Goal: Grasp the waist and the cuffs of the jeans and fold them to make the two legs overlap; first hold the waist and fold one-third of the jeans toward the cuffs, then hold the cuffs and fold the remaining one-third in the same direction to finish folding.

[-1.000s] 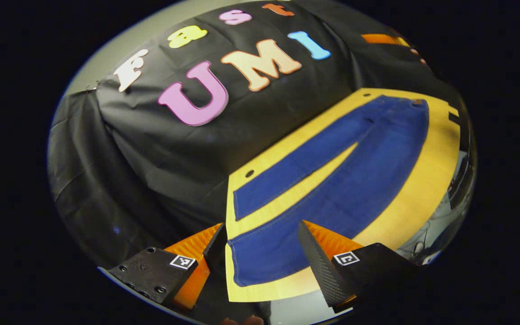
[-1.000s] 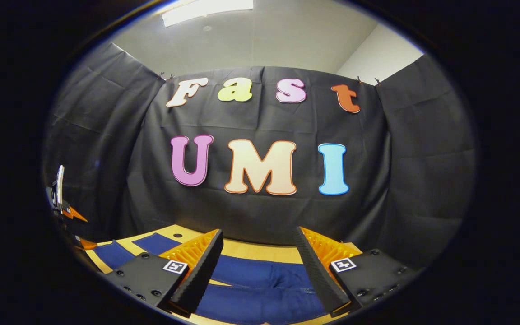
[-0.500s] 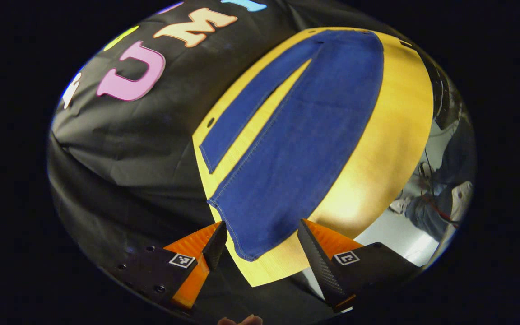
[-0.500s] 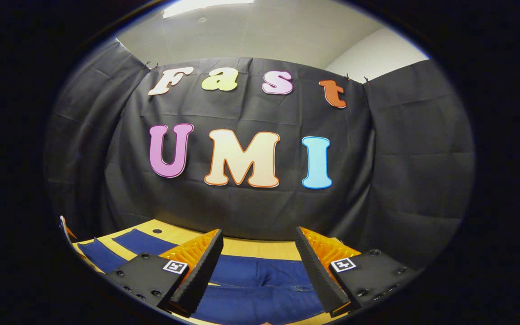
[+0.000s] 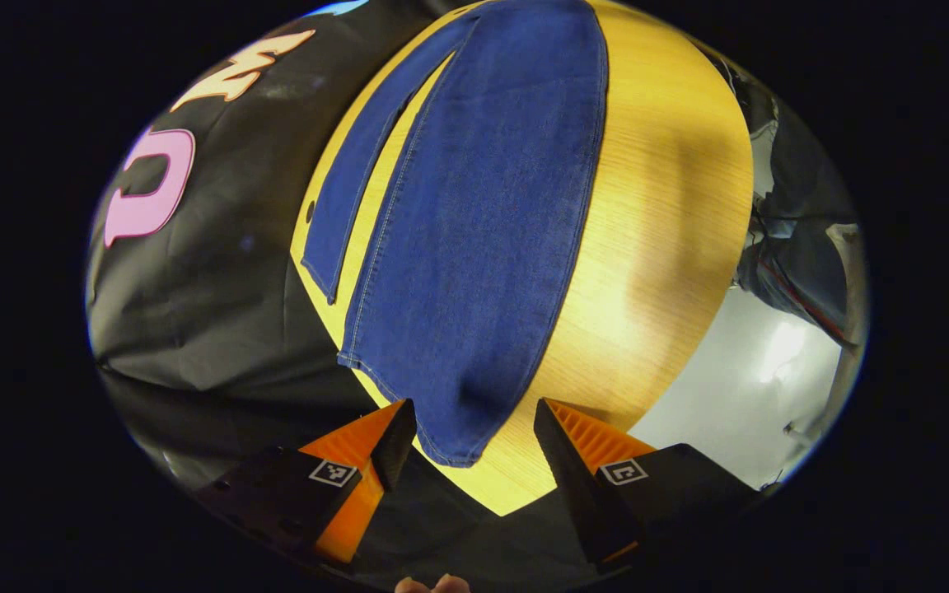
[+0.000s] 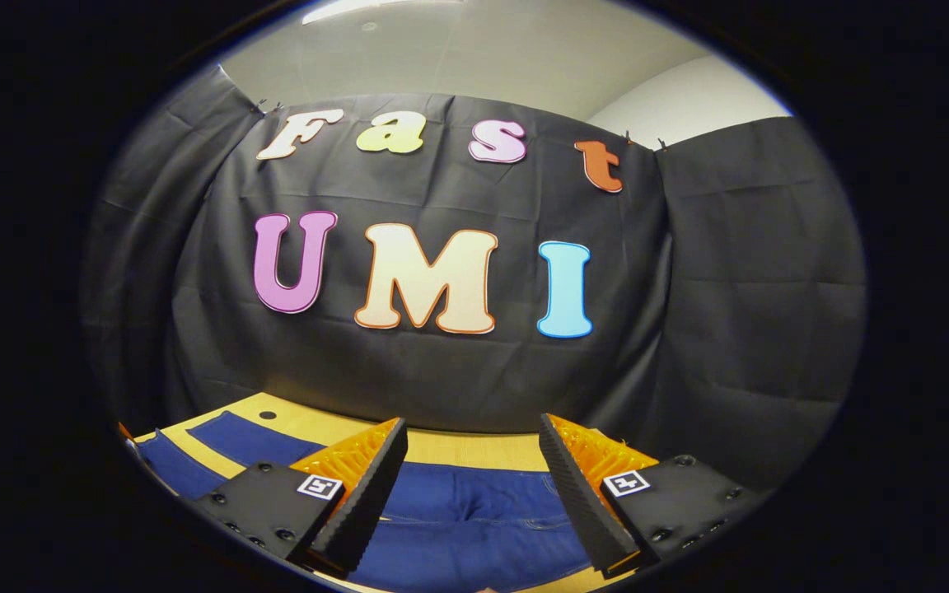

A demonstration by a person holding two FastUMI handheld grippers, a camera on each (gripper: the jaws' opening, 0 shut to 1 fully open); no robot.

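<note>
Jeans (image 5: 474,214): blue denim, spread flat on your table (image 5: 672,214), both legs stretched out and apart, not yet overlapped. In the left gripper view the nearer leg runs from its cuff (image 5: 441,428) at the bottom up toward the top of the frame; the farther leg (image 5: 343,198) lies beside it, with a narrow strip of bare wood between the two.

Table: light wood grain, with a small dark hole (image 5: 310,216) near its far edge, just beside the farther leg.

Left gripper (image 5: 468,436): your fingers stand wide apart, gripping nothing. They flank the near cuff, one to each side; whether they touch the cloth cannot be told. A slight hump shows in the denim just above the cuff.

Right gripper (image 6: 469,486): released as well, fingers spread (nothing between them but air). Below and beyond them, in the right gripper view, lies the waist end of the jeans (image 6: 474,519), its stitched seams visible between the fingers. The camera here looks nearly level, toward the booth wall (image 6: 441,371).

Legs, seen from the right: they stretch away to the left along the table (image 6: 458,449), the farther one (image 6: 252,441) near the back edge.

Beyond the table: in the left gripper view, pale floor (image 5: 738,387) and a person's trouser leg (image 5: 804,272).

Fingertips (image 5: 433,585): yours, at the bottom edge of the left gripper view.
</note>
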